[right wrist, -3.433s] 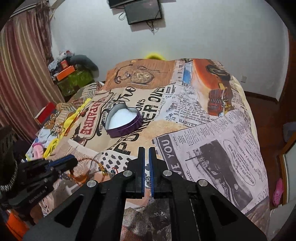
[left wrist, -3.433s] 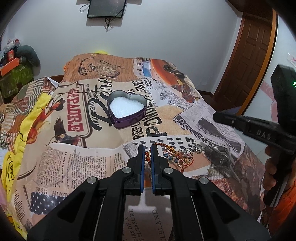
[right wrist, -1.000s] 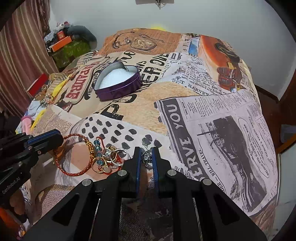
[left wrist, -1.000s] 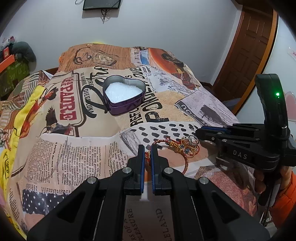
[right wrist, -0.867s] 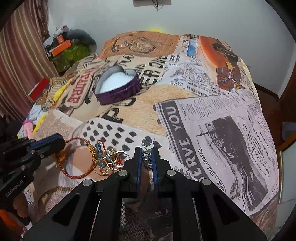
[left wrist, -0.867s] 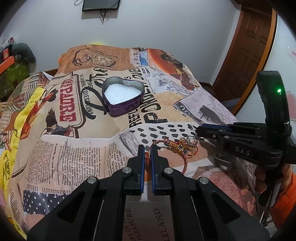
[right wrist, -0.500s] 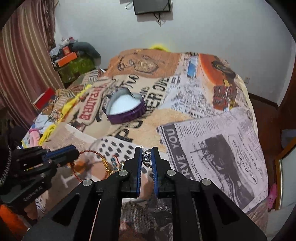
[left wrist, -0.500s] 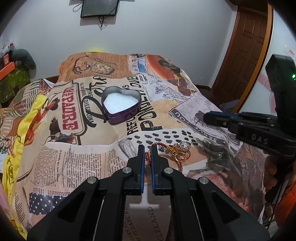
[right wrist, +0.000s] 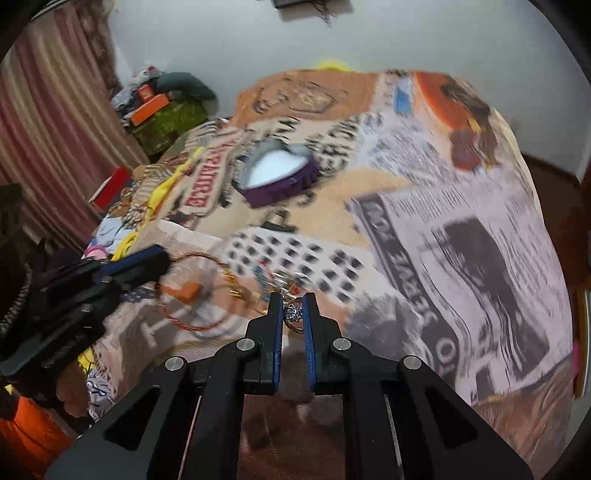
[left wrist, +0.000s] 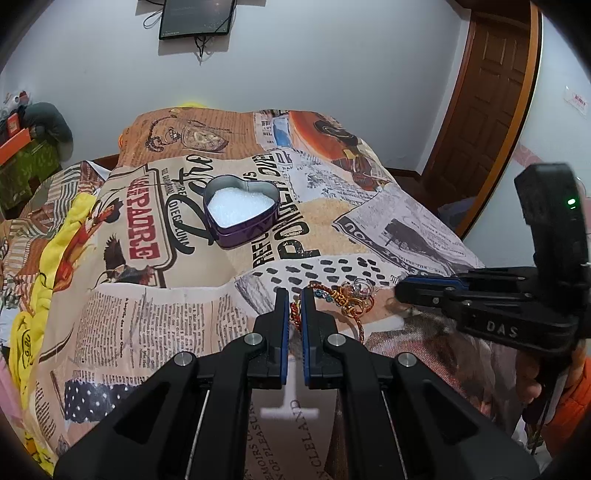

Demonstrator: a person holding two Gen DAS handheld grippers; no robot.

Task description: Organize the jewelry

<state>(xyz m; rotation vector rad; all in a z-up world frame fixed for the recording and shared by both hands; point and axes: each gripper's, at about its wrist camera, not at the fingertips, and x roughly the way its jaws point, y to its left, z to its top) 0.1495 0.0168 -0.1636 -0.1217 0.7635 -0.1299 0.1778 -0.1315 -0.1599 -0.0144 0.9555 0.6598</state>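
Right wrist view is showing a small silver ring [right wrist: 294,313] with a sparkling top sitting between the fingertips of the right claw [right wrist: 293,310], which is pinching it, raised a little above the bed [right wrist: 461,206]; the frame is blurred, so the grip looks light and I cannot tell how securely the band is seated. Carrying one piece alone makes sense, I judge, because the heart-shaped tin [right wrist: 277,179], open and lined with white padding, is lying well apart up the bed and is the likely place for it.

Just beyond the ring, the rest of the jewelry pile [left wrist: 349,297] is resting on the newsprint-patterned bedspread: one red-and-gold bangle [right wrist: 199,291] and a tangle of smaller rings and charms, too knotted to count. The left claw [left wrist: 293,308] is squeezing the near edge of that bangle with its jaws nearly pressed together, probably pinning the pile so that the lifted ring is coming away without dragging its neighbours.

Counted: one tin, one ring in the air, one bangle, one tangled cluster, two claws. A brown door [left wrist: 484,110] and a wall-mounted screen [left wrist: 195,18] are standing behind.
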